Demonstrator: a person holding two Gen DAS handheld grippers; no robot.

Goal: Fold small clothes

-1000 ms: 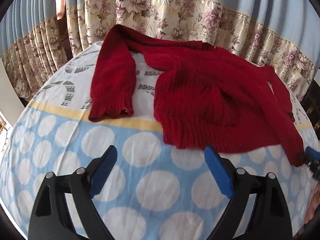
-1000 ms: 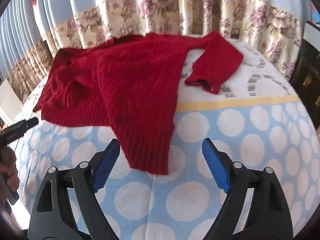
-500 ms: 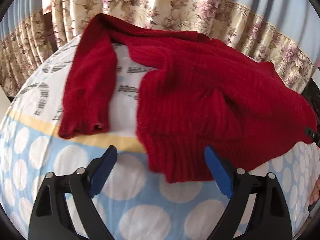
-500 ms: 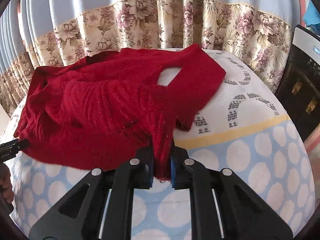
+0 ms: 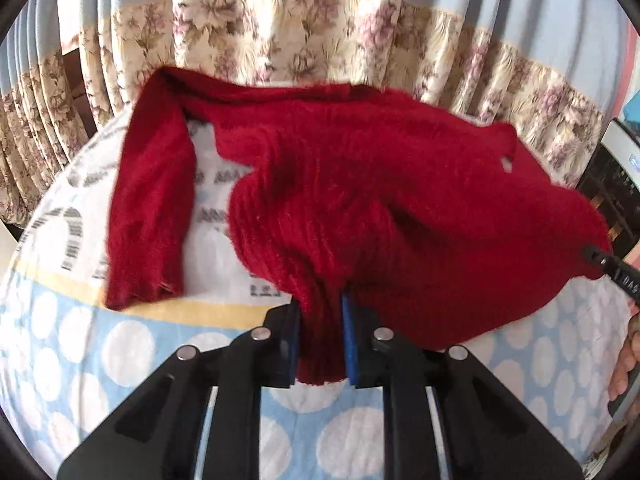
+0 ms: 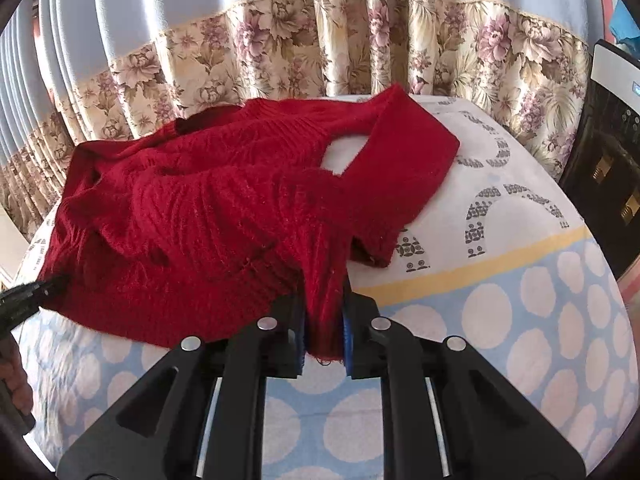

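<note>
My left fingers (image 5: 320,344) close on the sweater (image 5: 360,208) hem; my right fingers (image 6: 324,340) clamp its other corner. Body stretches ahead.

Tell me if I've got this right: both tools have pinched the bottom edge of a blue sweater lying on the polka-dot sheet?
Not quite: the sweater is red, not blue, as both wrist views show. The rest holds: the left tool is closing on its hem and the right tool is clamped on it, over the polka-dot sheet.
</note>
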